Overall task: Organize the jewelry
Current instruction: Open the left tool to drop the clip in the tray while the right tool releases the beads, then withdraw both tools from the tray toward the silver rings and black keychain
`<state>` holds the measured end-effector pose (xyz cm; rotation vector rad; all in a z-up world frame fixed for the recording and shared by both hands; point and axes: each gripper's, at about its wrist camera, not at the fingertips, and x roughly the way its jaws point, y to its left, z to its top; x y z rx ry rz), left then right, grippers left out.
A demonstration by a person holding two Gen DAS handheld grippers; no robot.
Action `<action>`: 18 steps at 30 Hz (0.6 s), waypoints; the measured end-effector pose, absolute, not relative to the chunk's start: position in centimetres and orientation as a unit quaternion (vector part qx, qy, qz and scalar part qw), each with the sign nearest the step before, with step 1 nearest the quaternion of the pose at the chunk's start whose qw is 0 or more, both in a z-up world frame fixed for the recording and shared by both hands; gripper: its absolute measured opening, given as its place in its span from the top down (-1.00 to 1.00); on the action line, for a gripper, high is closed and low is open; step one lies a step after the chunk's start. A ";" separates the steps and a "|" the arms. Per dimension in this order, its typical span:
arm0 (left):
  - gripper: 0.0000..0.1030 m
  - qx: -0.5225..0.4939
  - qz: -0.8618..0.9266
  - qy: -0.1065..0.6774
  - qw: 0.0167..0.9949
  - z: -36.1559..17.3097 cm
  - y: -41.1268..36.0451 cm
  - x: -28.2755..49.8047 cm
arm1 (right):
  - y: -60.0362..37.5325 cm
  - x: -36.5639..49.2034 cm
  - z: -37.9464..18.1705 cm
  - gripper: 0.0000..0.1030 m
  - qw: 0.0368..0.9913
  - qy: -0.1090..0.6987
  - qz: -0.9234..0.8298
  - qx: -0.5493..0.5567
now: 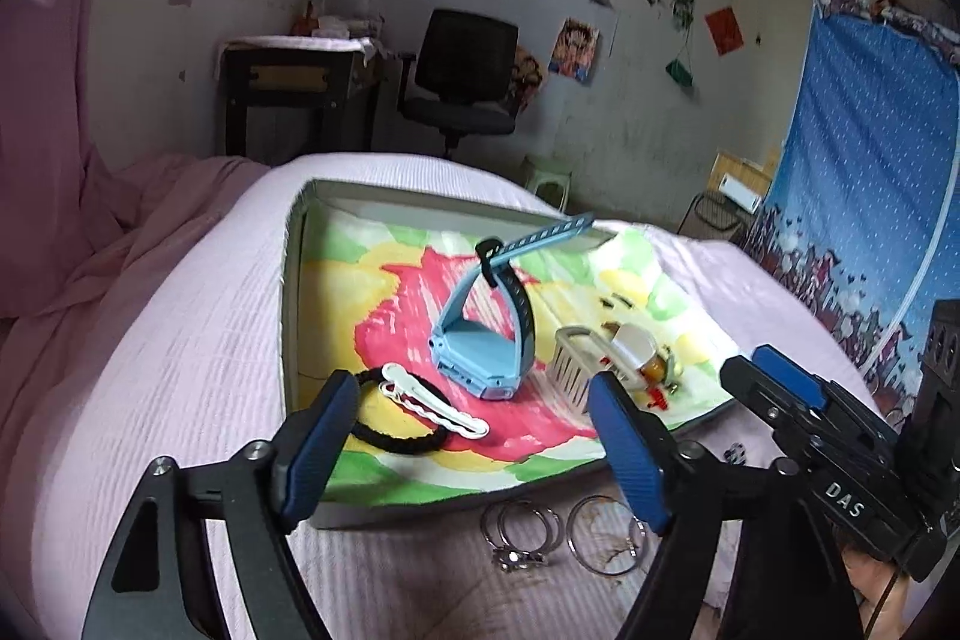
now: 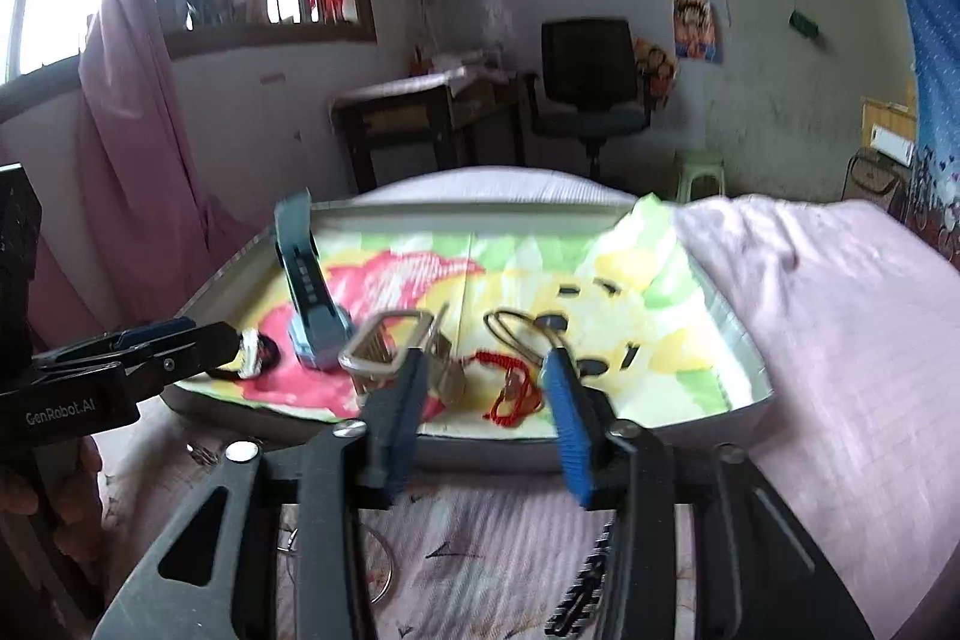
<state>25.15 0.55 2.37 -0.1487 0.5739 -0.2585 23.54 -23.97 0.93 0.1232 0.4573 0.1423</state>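
Note:
A shallow grey tray (image 1: 292,280) lined with a colourful paper sits on the pink bed. In it lie a blue watch (image 1: 480,340), a white hair clip (image 1: 435,400) on a black hair tie (image 1: 399,439), a clear comb clip (image 1: 573,361) and a small brown-and-white piece (image 1: 645,361). Silver rings (image 1: 522,532) and hoops (image 1: 603,535) lie on the bed in front of the tray. My left gripper (image 1: 474,451) is open and empty over the tray's near edge. My right gripper (image 2: 486,421) is open and empty above a red cord (image 2: 510,388) in the tray (image 2: 744,394). The watch (image 2: 312,304) and comb clip (image 2: 390,346) also show in the right wrist view.
The bed's pink cover (image 1: 150,370) spreads around the tray. A desk (image 1: 294,94) and a black office chair (image 1: 462,70) stand by the far wall. A blue curtain (image 1: 870,160) hangs at the right. A green stool (image 2: 699,175) stands past the bed.

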 end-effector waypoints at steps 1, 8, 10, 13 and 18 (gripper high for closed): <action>-0.58 -0.073 -0.127 0.276 0.950 2.5 0.6 24.8 | -24.1 23.0 1.2 0.07 0.972 0.215 0.069 0.061; -0.94 -0.058 -0.118 0.223 0.966 3.7 0.4 21.7 | -25.1 19.4 2.8 -0.42 0.983 0.160 0.062 0.071; -0.98 -0.052 -0.117 0.208 0.970 3.7 0.5 20.6 | -25.6 18.5 3.1 -0.50 0.984 0.153 0.062 0.074; -0.99 -0.048 -0.115 0.195 0.973 3.8 0.5 19.1 | -26.2 17.0 3.5 -0.69 0.985 0.143 0.061 0.075; -0.99 -0.032 -0.123 0.190 0.974 3.6 0.4 17.0 | -26.6 15.4 3.7 -0.79 0.985 0.142 0.064 0.068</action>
